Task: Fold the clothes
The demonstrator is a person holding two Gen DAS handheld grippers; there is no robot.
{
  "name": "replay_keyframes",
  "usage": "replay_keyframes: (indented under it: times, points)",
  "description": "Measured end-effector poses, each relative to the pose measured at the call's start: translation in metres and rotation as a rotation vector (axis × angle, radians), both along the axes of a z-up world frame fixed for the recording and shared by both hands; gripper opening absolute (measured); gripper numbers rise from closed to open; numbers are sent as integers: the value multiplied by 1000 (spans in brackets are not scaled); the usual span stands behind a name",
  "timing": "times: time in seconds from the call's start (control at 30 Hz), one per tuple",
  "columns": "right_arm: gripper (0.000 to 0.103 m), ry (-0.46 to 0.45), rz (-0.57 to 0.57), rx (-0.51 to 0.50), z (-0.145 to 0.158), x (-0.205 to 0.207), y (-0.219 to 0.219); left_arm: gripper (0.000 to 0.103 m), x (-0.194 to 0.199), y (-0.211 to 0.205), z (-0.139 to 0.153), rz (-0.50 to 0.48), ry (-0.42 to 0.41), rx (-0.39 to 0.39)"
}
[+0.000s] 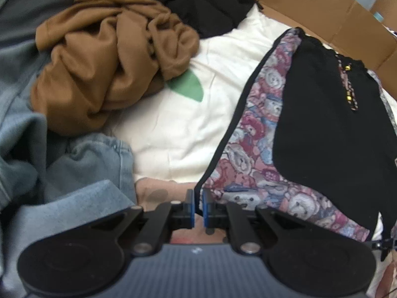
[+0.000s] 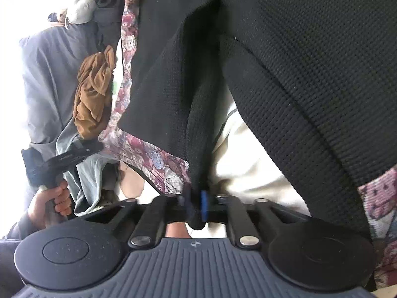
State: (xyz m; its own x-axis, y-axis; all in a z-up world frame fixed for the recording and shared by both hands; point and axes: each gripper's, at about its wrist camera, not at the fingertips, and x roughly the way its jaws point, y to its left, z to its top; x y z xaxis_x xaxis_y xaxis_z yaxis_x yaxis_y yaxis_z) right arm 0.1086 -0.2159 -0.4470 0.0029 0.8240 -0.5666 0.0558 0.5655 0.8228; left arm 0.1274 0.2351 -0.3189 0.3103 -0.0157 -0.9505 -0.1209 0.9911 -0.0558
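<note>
A black garment with teddy-bear print panels stretches from my left gripper up to the right over a white sheet. My left gripper is shut on the garment's black-trimmed corner. In the right wrist view the same garment hangs in black waffle-knit folds that fill most of the frame. My right gripper is shut on a bunched black fold of it. The left gripper appears there at the lower left, held by a hand, at the printed edge.
A crumpled brown garment lies at the upper left, with blue denim below it and dark clothing behind. A cardboard box wall borders the far right. The sheet carries a green patch.
</note>
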Motion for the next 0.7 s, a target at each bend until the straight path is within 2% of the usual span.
replay_keyframes:
  times: [0.13,0.23,0.3,0.47,0.6,0.7]
  points:
    - [0,-6,27,10,11,-1,-5,6,-1,3,-9,19,24,-16]
    - [0,-23,60,32,25,-3,-8,6,-4,1,2,8,17,-22]
    - [0,-25,62,19,23,-4,-8,6,-6,2,5,11,15,-25]
    - [0,-31,68,-13,19,-6,-7,6,-7,5,-9,38,31,-31]
    - [0,-35,74,-38,16,-8,-6,6,-6,2,-33,39,50,-12]
    - [3,-53,75,-43,15,-5,-6,7,-4,3,-35,62,51,-21]
